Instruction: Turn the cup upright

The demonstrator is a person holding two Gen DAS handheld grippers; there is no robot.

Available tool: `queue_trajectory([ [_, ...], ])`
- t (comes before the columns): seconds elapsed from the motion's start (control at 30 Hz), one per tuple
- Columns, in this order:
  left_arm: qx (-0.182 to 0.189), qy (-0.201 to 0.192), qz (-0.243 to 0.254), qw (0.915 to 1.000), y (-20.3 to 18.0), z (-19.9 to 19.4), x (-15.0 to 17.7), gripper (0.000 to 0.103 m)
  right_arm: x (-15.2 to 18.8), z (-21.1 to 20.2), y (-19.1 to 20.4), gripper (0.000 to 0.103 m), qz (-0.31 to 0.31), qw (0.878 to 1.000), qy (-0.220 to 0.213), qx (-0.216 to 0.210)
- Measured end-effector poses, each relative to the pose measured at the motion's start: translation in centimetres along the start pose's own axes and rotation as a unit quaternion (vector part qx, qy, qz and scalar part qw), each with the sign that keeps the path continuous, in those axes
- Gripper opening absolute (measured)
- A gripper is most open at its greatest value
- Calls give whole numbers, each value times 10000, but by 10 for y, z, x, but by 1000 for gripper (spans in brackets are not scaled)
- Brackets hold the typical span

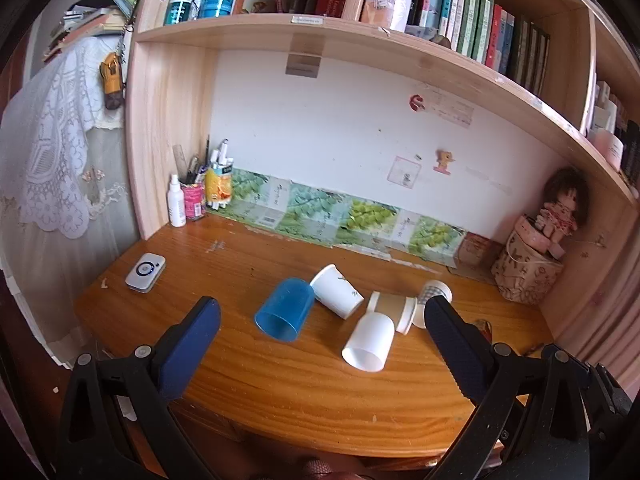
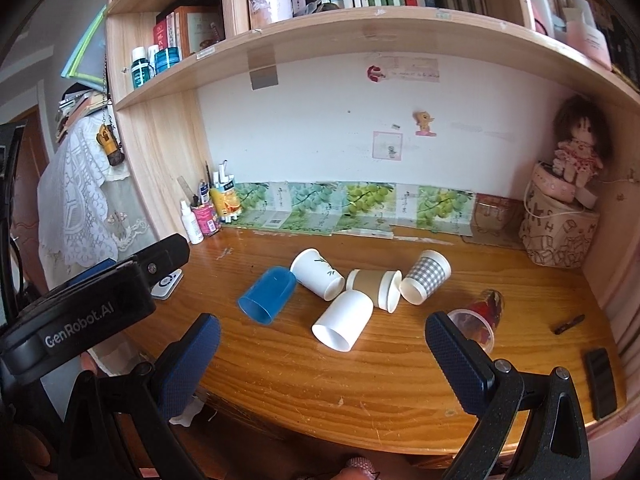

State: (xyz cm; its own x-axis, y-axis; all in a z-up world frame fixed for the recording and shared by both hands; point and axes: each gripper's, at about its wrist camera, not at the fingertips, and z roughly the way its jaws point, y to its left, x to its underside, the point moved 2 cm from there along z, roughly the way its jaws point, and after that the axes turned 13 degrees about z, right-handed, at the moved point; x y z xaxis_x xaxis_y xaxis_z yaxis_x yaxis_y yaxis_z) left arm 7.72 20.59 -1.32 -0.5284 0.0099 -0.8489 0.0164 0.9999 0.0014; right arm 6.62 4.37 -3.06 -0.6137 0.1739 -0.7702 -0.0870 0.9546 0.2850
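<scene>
Several cups lie on their sides on the wooden desk point(image 1: 280, 392): a blue plastic cup point(image 1: 285, 308), a white paper cup with a leaf print point(image 1: 336, 291), a plain white cup point(image 1: 369, 342), a brown-sleeved cup point(image 1: 394, 310) and a checked cup point(image 2: 425, 277). A clear cup with red print point(image 2: 478, 318) lies at the right. My left gripper point(image 1: 320, 320) is open and empty, held above the desk's front edge. My right gripper point(image 2: 322, 342) is open and empty, also near the front edge. The left gripper's body point(image 2: 92, 304) shows in the right wrist view.
A white remote-like device point(image 1: 145, 272) lies at the left. Pen holders and a spray bottle point(image 1: 176, 202) stand in the back left corner. A doll on a patterned basket point(image 2: 560, 216) stands at the back right. A black object point(image 2: 600, 380) and a small clip point(image 2: 568, 324) lie at the right.
</scene>
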Motion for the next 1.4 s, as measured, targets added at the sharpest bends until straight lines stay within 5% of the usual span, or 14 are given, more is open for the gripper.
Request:
queue_trajectory([
  [0.6,-1681,-225,220,9853,-27,-5,-27,102,-60,62,-23,103,-273,9889,664,-1300],
  [1.0,-1973,497,-401,9783,-24,20,-17,102,-73,111,-32,103,-525,9716,1399,-1836],
  [1.4,-2266,1317,-1059,9592,-15,48,5,102,-97,168,-43,103,-658,9523,2002,-2208],
])
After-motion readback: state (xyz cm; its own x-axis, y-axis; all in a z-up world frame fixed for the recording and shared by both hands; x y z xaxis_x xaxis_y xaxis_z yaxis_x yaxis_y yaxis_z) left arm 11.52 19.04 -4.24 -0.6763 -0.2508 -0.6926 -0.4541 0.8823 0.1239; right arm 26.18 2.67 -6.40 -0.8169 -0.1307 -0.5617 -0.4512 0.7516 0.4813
